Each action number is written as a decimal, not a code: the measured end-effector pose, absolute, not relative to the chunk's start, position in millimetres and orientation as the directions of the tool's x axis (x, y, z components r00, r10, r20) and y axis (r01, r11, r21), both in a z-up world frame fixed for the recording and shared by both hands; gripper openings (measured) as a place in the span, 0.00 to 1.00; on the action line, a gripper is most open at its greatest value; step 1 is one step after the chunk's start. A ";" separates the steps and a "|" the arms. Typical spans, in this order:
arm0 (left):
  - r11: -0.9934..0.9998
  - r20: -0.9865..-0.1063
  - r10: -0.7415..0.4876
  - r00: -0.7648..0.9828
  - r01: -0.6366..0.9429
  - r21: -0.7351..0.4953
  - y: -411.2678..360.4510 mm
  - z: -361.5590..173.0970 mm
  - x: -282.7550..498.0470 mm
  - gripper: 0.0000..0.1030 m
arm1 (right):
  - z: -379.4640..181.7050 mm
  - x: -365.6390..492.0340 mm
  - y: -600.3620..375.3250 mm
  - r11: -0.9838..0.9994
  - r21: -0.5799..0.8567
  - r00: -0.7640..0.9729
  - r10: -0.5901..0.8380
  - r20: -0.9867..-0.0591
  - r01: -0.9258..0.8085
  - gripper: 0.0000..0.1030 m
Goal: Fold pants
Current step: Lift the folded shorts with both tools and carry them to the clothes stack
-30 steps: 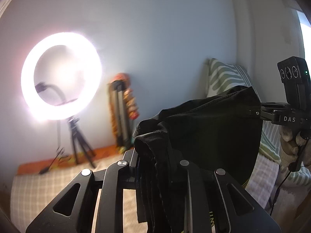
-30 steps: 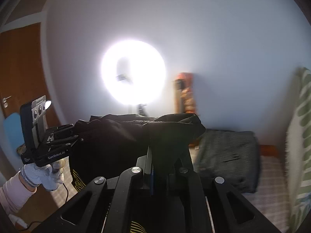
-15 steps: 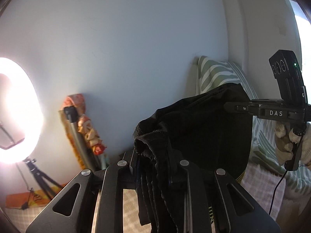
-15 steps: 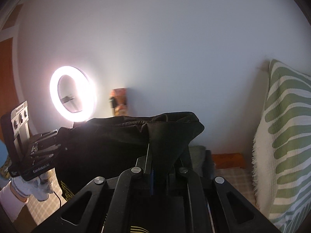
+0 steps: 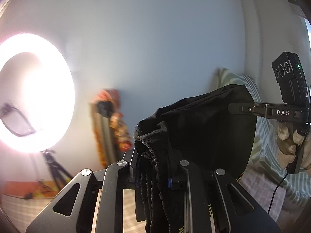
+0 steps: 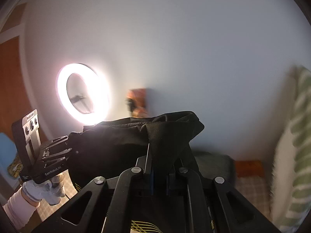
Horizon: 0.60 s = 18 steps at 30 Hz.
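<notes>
Both tongs, left [image 5: 153, 170] and right [image 6: 159, 167], clamp the black pants [image 5: 204, 128] aloft (bare wall [image 5: 155, 38] behind).

Each wrist camera sits close behind its own gripper, tilted up toward the far wall [image 5: 155, 38], both sharing the black pants [image 5: 204, 128] and ring light [image 6: 83, 94].

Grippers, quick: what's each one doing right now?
Left gripper: shut on the pants, bunched fabric clamped between its fingers.
Right gripper: shut on the pants, pinching the other end; the cloth hangs between the two.
</notes>
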<state>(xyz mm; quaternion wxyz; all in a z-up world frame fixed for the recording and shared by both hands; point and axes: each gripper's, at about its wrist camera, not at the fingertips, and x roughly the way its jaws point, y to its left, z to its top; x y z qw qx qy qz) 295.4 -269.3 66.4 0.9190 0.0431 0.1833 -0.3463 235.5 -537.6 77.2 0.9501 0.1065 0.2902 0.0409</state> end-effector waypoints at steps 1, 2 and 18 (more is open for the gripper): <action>0.764 -0.356 -0.614 0.705 0.644 -0.044 -260.5 74.2 295.6 0.17 | 85.4 239.8 -528.1 0.972 0.233 0.831 0.161 -0.532 -0.039 0.06; 0.771 -0.344 -0.607 0.716 0.636 -0.037 -251.7 82.5 293.6 0.17 | 92.8 243.6 -520.3 0.969 0.240 0.833 0.182 -0.522 -0.062 0.06; 0.691 -0.461 -0.646 0.609 0.722 -0.014 -360.0 40.7 315.4 0.17 | 39.7 251.0 -589.3 0.973 0.227 0.777 0.109 -0.620 0.045 0.05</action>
